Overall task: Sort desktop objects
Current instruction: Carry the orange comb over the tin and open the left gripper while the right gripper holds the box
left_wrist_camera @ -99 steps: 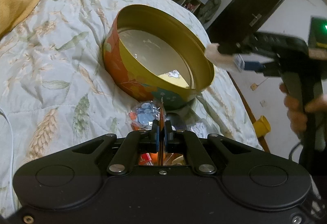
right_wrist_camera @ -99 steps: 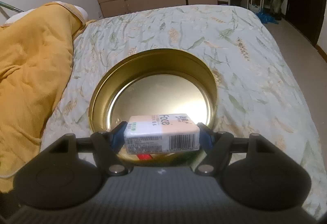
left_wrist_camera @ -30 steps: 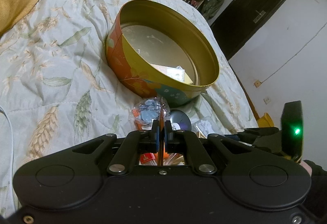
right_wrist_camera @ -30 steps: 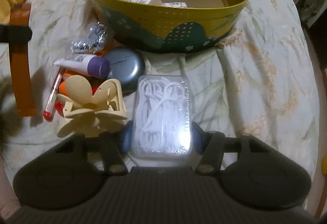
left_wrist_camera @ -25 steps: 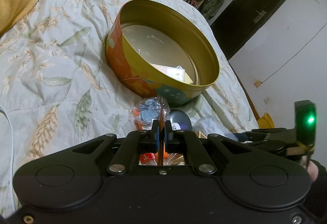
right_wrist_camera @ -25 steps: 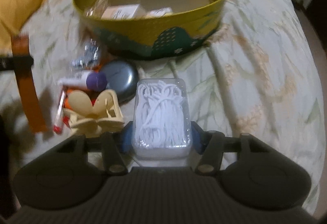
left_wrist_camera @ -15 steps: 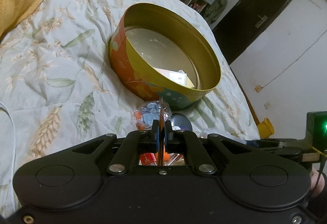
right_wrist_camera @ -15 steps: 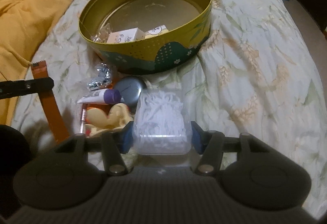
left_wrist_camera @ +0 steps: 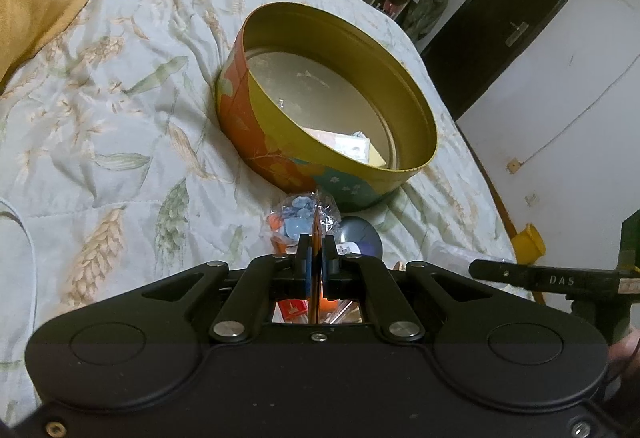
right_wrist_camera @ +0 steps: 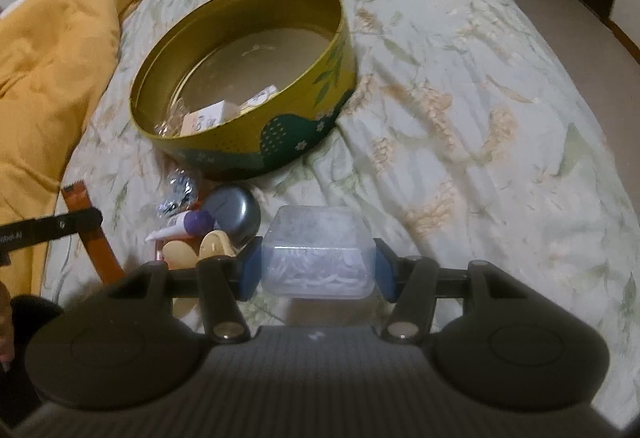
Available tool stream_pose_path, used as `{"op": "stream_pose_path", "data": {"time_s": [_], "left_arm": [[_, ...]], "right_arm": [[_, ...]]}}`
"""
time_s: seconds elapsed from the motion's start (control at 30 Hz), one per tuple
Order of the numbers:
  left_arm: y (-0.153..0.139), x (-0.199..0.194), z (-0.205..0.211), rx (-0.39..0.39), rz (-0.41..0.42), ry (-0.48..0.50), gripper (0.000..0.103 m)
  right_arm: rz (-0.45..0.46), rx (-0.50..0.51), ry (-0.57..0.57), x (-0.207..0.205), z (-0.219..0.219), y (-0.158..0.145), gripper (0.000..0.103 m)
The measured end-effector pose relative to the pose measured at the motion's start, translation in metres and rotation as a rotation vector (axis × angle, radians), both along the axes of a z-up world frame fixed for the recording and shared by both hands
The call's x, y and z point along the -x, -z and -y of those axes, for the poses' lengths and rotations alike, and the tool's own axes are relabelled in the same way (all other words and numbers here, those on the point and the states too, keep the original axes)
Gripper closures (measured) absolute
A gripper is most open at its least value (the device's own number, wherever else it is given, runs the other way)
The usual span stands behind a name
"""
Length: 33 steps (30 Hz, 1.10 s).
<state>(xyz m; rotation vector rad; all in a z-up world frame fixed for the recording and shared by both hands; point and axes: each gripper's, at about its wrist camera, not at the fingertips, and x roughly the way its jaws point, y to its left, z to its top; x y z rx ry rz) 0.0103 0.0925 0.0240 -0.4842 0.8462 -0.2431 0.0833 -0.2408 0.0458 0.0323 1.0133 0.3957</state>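
A clear plastic box (right_wrist_camera: 318, 250) of white floss picks is being held between the blue pads of the right gripper (right_wrist_camera: 318, 266); its fingers are standing about half open, pressed against the two sides of the box. The box is being carried above the bed (right_wrist_camera: 460, 86), clear of the quilt, just beside a small heap of items — a grey round case (right_wrist_camera: 234, 214), a white tube with a purple cap (right_wrist_camera: 182, 226), a cream hair clip (right_wrist_camera: 200, 250) and a crinkled foil packet (right_wrist_camera: 178, 194).

Beyond the heap, a round yellow tin (right_wrist_camera: 248, 142) is resting on the quilt. A small cardboard box (right_wrist_camera: 204, 120) and a second flat packet (right_wrist_camera: 260, 98) are lying inside it, against the near wall.

The left gripper (left_wrist_camera: 316, 258) is being kept with its fingers fully closed on a thin orange strip (left_wrist_camera: 316, 234), gripped edge-on in the left wrist view; in the right wrist view the strip (right_wrist_camera: 94, 234) is seen hanging down at the left edge of the heap. A clear packet of blue and orange bits (left_wrist_camera: 298, 214) is lying just past the closed fingers, touching the foot of the tin (left_wrist_camera: 280, 126). A yellow blanket (right_wrist_camera: 44, 86) is bunched at the far side of the bed.
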Motion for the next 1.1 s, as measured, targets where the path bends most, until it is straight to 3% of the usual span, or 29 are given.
{"op": "stream_pose_path", "data": {"time_s": [0.33,0.53,0.8,1.1], "left_arm": [[-0.011,-0.001,-0.007,0.016,-0.021,-0.033,0.099],[-0.042,-0.008,-0.011,-0.005,0.029,-0.043,0.099],[-0.088,-0.035,-0.002,-0.044,0.108,-0.027,0.099],[-0.105,-0.085,0.030,-0.111,0.119,0.020,0.099]], "right_arm": [[0.016,-0.035,0.044,-0.001,0.003,0.006,0.044],[0.021,-0.069,0.045,-0.003,0.005,0.007,0.044],[0.016,-0.113,0.053,-0.006,0.010,0.008,0.044],[0.024,-0.132,0.063,-0.008,0.012,0.009,0.044]]}}
